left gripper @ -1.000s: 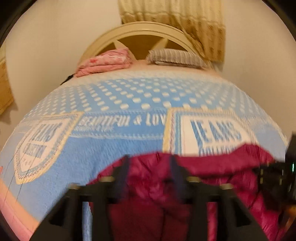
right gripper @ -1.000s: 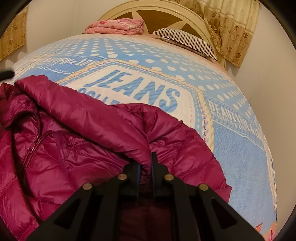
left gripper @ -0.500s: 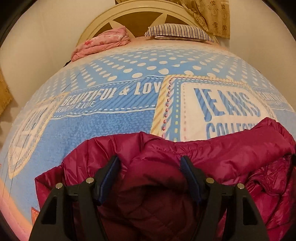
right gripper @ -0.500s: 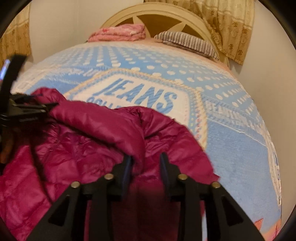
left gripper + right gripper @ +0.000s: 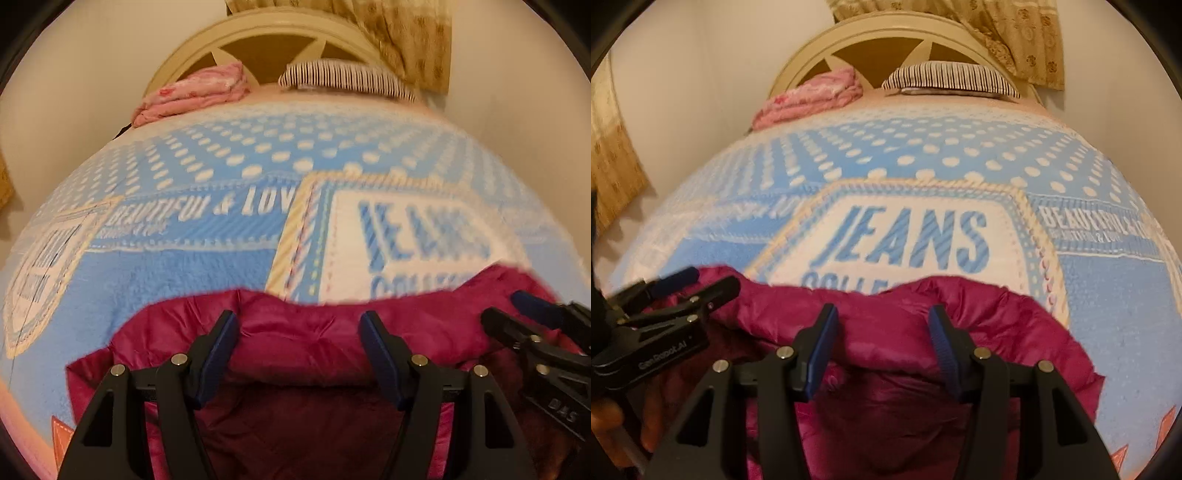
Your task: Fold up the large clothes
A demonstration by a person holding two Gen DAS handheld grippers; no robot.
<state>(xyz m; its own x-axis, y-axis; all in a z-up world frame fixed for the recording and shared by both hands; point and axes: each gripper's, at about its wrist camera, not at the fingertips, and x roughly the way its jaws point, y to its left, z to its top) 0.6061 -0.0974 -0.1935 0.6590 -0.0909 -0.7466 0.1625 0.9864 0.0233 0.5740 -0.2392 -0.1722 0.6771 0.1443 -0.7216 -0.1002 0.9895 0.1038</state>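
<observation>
A magenta puffer jacket (image 5: pixel 424 314) lies bunched at the near end of the bed, seen from the other side as a rounded heap (image 5: pixel 1015 325). My left gripper (image 5: pixel 299 321) hovers open over its folded left edge, fingers wide apart on either side of a padded ridge without pressing on it. My right gripper (image 5: pixel 884 314) is above the right part of the jacket. Its jaws are opening, with fabric lying loose between and below them. Each gripper shows in the other's view: the right gripper (image 5: pixel 535 325), the left gripper (image 5: pixel 683 291).
The bed carries a light blue blanket (image 5: pixel 1108 295) printed with "JEANS". A folded pink blanket (image 5: pixel 812 96) and a striped pillow (image 5: pixel 953 77) lie at the cream headboard (image 5: pixel 886 40). Curtains (image 5: pixel 1015 33) hang behind. A hand (image 5: pixel 605 417) holds the left tool.
My right gripper, shut on a jacket fold a second ago, has parted its jaws and let the fold go. My left gripper came down closer over the jacket's left edge.
</observation>
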